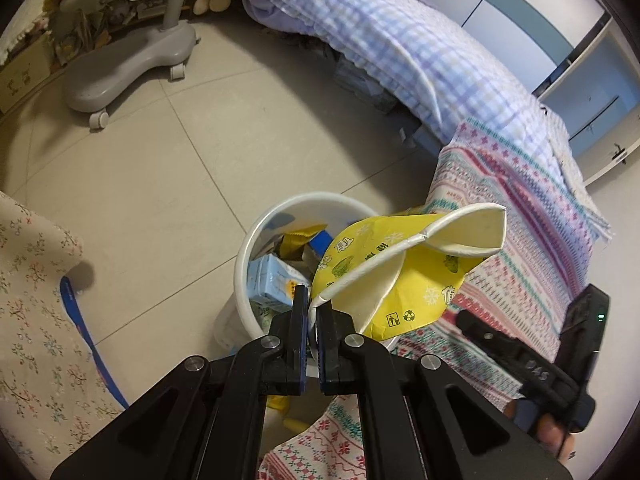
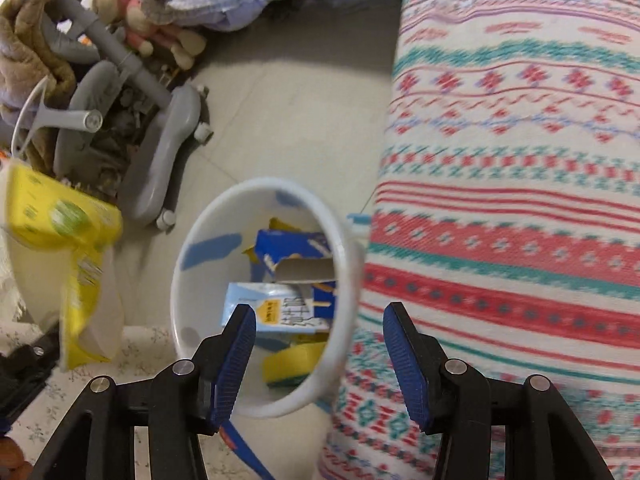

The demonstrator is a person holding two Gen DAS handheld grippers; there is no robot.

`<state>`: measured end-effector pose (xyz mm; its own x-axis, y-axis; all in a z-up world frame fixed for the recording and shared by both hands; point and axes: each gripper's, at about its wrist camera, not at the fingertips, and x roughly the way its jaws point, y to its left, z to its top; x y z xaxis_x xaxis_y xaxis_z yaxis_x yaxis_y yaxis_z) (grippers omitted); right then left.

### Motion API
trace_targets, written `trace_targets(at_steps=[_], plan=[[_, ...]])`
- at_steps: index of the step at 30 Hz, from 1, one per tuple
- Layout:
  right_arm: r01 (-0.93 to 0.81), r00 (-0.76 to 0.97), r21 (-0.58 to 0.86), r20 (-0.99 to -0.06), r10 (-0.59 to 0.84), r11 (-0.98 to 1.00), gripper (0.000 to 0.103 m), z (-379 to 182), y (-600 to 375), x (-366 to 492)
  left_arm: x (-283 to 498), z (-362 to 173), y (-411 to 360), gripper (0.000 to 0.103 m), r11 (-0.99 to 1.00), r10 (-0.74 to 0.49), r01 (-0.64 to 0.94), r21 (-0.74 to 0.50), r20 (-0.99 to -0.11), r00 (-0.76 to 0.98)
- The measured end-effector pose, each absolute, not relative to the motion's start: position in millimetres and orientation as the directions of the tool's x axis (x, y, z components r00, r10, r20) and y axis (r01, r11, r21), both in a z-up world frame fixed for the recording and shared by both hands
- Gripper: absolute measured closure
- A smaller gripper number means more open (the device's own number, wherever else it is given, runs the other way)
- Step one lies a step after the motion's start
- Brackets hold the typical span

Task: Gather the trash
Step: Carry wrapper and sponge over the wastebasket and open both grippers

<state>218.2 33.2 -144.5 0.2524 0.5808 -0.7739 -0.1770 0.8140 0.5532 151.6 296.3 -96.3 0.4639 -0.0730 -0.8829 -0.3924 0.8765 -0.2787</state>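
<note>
My left gripper [image 1: 314,300] is shut on the rim of a crushed yellow paper bowl [image 1: 400,272] and holds it over the right side of a white trash bin [image 1: 260,232]. The bin holds a light blue carton [image 1: 272,280] and yellow and blue wrappers. In the right wrist view the bin [image 2: 192,240] is straight ahead and below, with the carton [image 2: 276,312] and a blue box [image 2: 296,248] inside. The yellow bowl [image 2: 68,240] hangs blurred at the left. My right gripper [image 2: 318,320] is open and empty above the bin's right rim.
A striped red, teal and white blanket [image 2: 520,200] hangs over the bed edge right of the bin. A grey wheeled chair base [image 1: 120,72] stands across the tiled floor. A floral cloth [image 1: 36,320] is at the left. A checked quilt [image 1: 400,40] lies on the bed.
</note>
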Motion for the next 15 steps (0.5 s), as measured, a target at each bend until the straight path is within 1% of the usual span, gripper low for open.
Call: trace_targets(at_steps=[3,4,5,6,7,8,11,15], plan=[[-0.16,0.265,0.556,-0.772,0.578,0.816,0.045,-146,23,217,160,-106,293,0.098,0.891,-0.059,-0.387,-0.236,-0.906,0.419],[-0.157,0.267,0.558,-0.771,0.579,0.815,0.045,-147,21,216,164,-111,290,0.095,0.905,-0.056,-0.368,-0.214,-0.917,0.396],[-0.154,0.268,0.56,-0.769,0.58,0.814,0.045,-147,18,216,170,-117,283,0.084,0.925,-0.044,-0.337,-0.173,-0.933,0.358],[-0.151,0.269,0.563,-0.767,0.582,0.813,0.045,-147,16,216,172,-122,279,0.074,0.936,-0.027,-0.324,-0.141,-0.943,0.331],[-0.148,0.272,0.567,-0.765,0.585,0.81,0.045,-147,13,216,174,-126,278,0.056,0.939,-0.014,-0.323,-0.122,-0.948,0.317],[-0.146,0.273,0.571,-0.761,0.588,0.808,0.045,-147,13,216,175,-128,278,0.048,0.938,-0.003,-0.328,-0.112,-0.95,0.313],[-0.138,0.271,0.583,-0.755,0.597,0.8,0.045,-148,9,215,177,-127,284,0.048,0.928,0.009,-0.355,-0.111,-0.947,0.32],[-0.136,0.279,0.583,-0.754,0.595,0.801,0.045,-146,-1,212,170,-112,285,0.048,0.916,-0.001,-0.371,-0.15,-0.928,0.372]])
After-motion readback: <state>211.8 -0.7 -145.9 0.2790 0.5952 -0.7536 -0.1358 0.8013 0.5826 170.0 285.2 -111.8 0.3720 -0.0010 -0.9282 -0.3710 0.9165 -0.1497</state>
